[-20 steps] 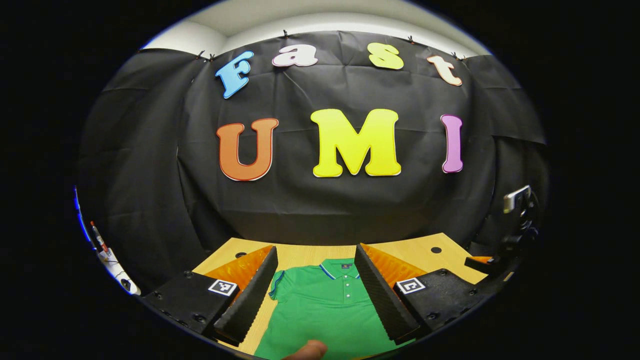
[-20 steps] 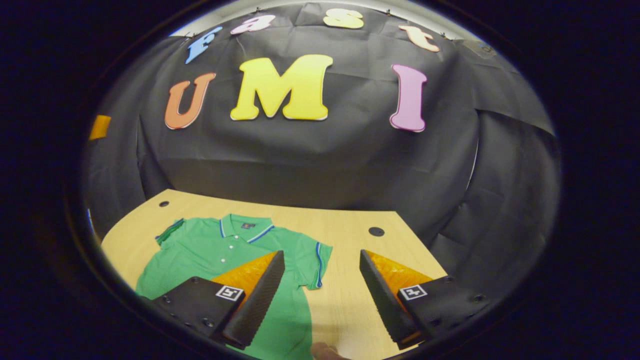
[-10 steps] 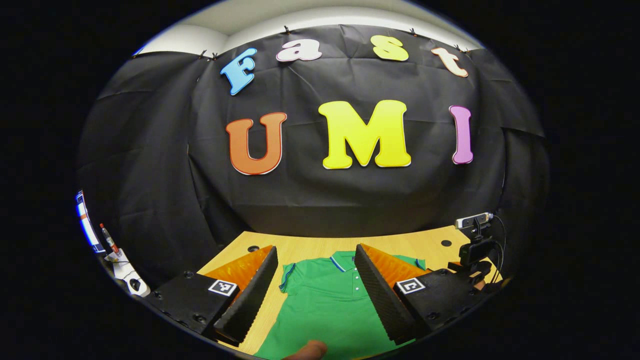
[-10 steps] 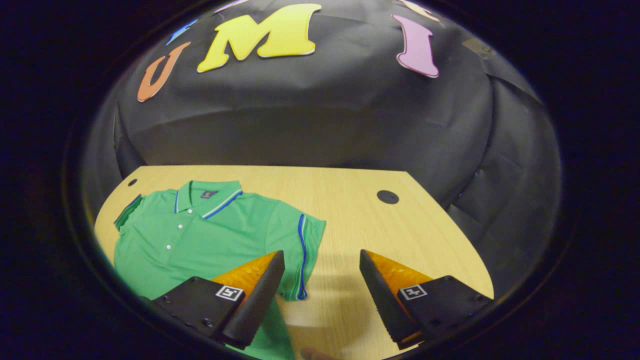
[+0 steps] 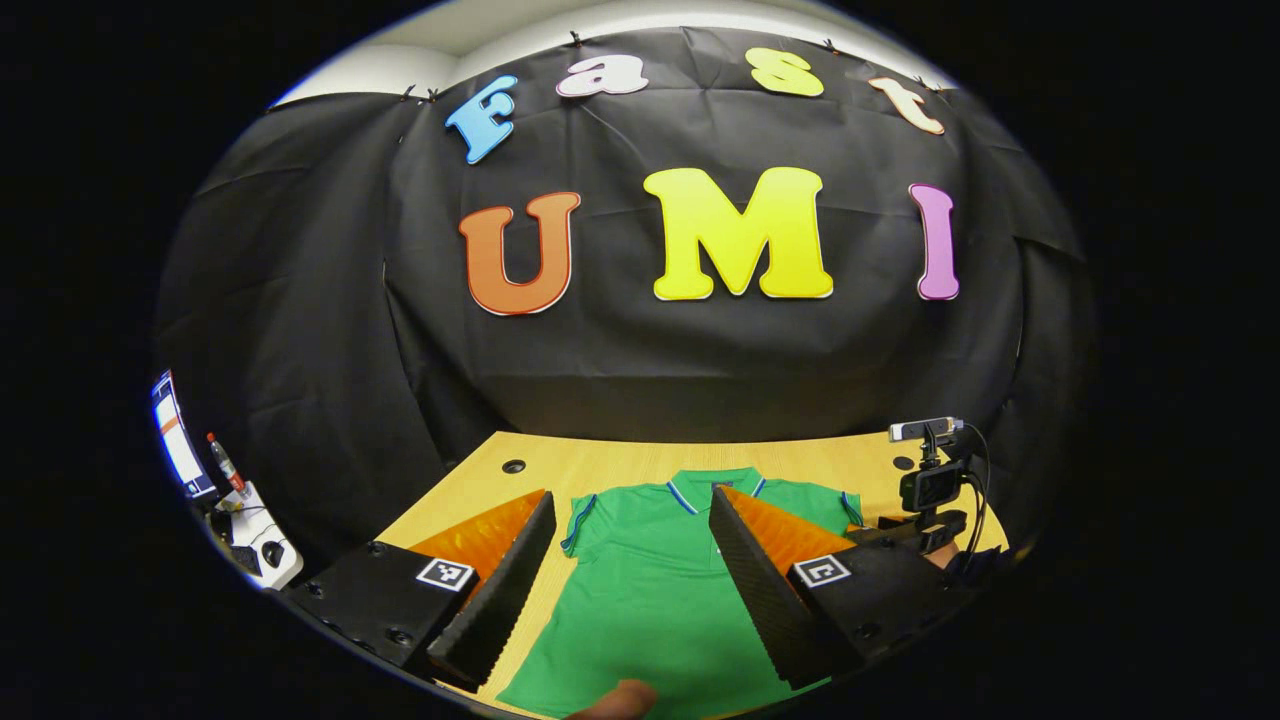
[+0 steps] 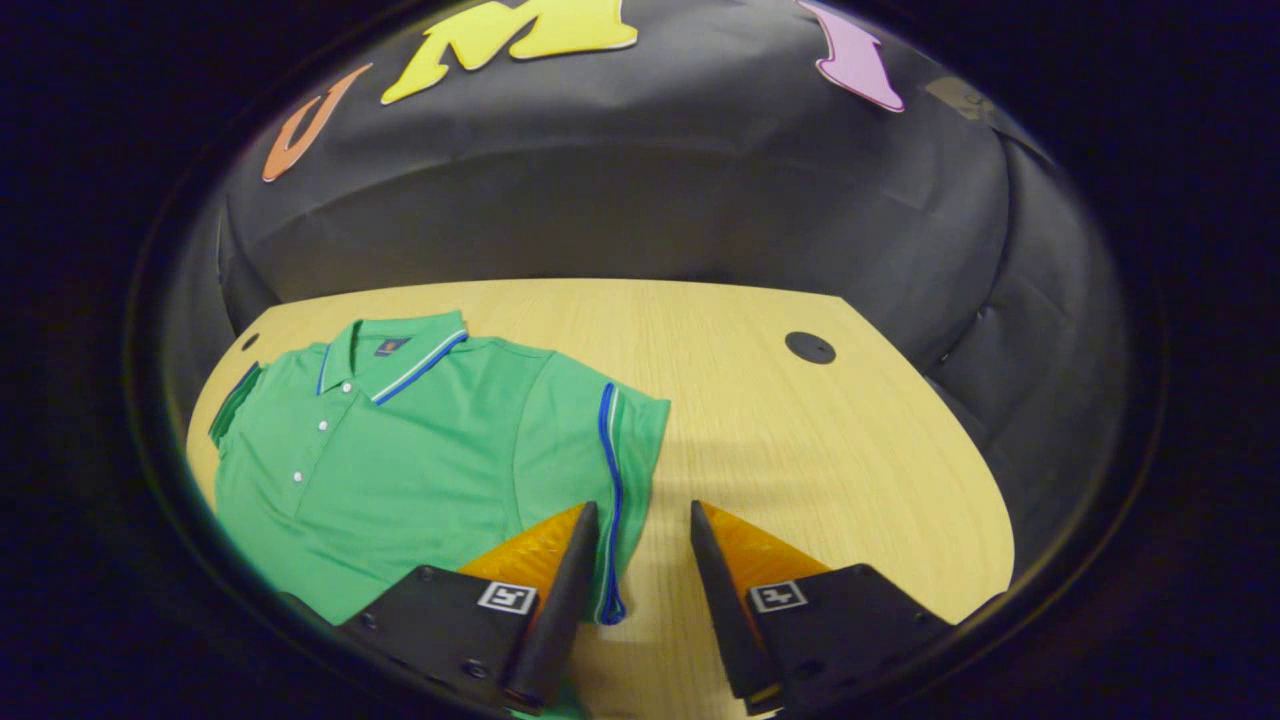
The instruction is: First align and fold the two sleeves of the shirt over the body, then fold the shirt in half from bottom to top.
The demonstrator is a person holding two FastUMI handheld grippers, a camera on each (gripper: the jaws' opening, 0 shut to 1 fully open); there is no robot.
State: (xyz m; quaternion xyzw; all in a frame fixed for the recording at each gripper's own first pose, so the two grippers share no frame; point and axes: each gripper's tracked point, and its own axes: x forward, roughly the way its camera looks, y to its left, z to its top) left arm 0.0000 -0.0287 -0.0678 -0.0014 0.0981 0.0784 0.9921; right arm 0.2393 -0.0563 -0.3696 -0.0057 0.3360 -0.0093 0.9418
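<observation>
A green polo shirt (image 6: 400, 450) with blue-striped collar and sleeve hems lies flat, front up, on the wooden table (image 6: 820, 450). My right gripper (image 6: 642, 512) hovers low over the shirt's right sleeve (image 6: 590, 430). Its jaws stand narrow but open, with the striped hem running between them and the sleeve's lower corner beside the left finger. My left gripper (image 5: 630, 500) is held wide open above the shirt (image 5: 650, 590), level with the lower body, touching nothing. The right gripper's camera mount (image 5: 930, 488) shows at the shirt's far right side.
Round cable holes (image 6: 810, 347) (image 5: 514, 466) sit in the table's back corners. Bare wood lies right of the shirt. Beyond the table's left edge stand a screen (image 5: 170, 440) and a white unit with a pen (image 5: 250, 520). A thumb (image 5: 620, 700) shows at the bottom.
My right gripper has tilted down and dropped toward the right sleeve, and its jaws have narrowed around the hem. My left gripper has drifted slightly, bringing more of the shirt into view.
</observation>
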